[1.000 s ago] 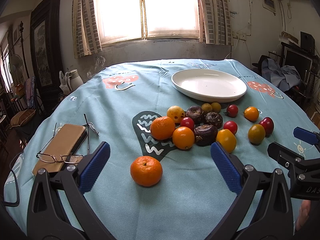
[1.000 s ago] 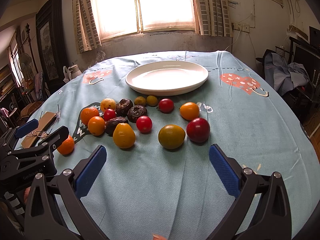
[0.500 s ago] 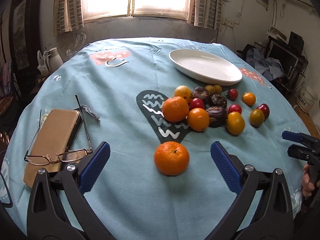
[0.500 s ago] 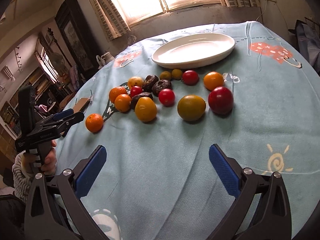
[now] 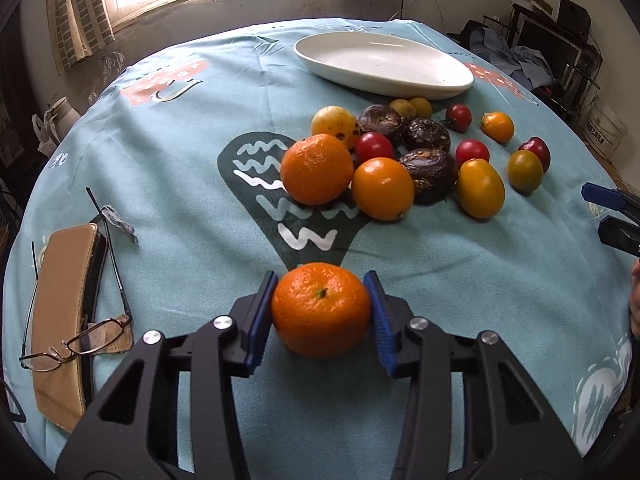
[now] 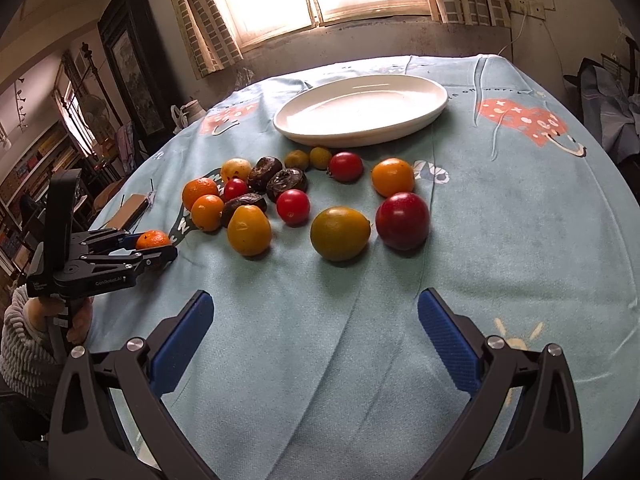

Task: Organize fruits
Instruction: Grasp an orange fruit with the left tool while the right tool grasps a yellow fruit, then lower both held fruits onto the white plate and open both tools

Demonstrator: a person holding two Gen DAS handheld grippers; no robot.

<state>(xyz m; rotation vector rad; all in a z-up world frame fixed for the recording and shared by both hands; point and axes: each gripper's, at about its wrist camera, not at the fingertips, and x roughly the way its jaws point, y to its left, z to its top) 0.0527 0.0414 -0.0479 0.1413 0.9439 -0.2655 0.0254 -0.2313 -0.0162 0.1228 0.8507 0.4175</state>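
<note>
Daylight from a curtained window fell on a round table under a pale blue printed tablecloth [image 5: 192, 152]. The left gripper [image 5: 322, 312] had its two blue-padded fingers pressed against either side of a round orange mandarin with a small green stem scar [image 5: 321, 309], which sat directly between them, apparently resting on the cloth. The right gripper [image 6: 316, 332] stood spread wide over bare cloth, holding nothing.

Judged step: the first fruit was being grasped for transfer. Ahead of the left gripper lay the loose cluster of mixed fruits [image 5: 404, 160], and beyond that, ahead and to the right, the empty white oval ceramic plate [image 5: 384, 65]. The next move would call for a firm but not crushing hold, a clean lift, and a carry over the cluster without knocking it.

To the left of the left gripper lay a tan leather case [image 5: 64, 304] with wire-rimmed spectacles [image 5: 76, 346] on it.

Limits of observation: whether the mandarin had left the cloth could not be established. The right wrist view showed it only partly, behind the left gripper's frame. Grip pressure could not be judged.
</note>
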